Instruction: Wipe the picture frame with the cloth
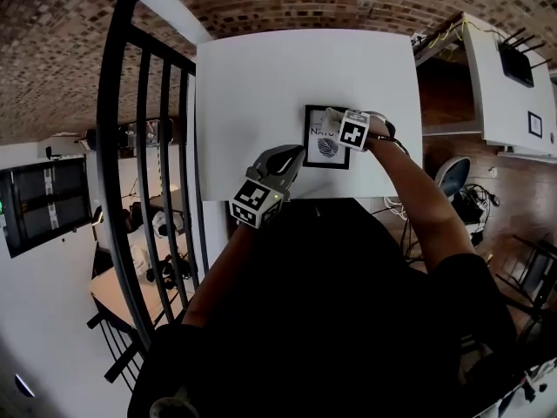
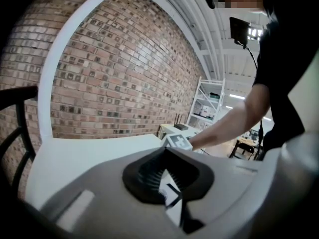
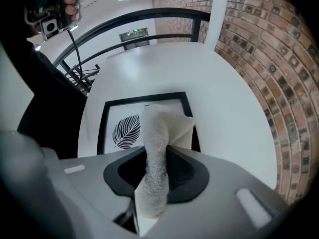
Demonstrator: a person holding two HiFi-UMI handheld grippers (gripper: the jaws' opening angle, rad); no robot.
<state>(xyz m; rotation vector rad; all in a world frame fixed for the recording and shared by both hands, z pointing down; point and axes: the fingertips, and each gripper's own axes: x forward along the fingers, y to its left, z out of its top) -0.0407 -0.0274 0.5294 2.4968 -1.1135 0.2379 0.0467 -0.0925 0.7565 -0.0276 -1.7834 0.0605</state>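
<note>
The black picture frame with a leaf print lies flat on the white table. My right gripper is over the frame's upper part, shut on a white cloth. In the right gripper view the cloth sticks up from between the jaws, and its tip hangs over the frame. My left gripper meets the frame's left edge. In its own view the jaws are closed on a thin black-and-white edge of the frame.
A black metal railing runs along the table's left side. A brick wall curves behind the table. My right arm reaches across at the right. Bare tabletop surrounds the frame.
</note>
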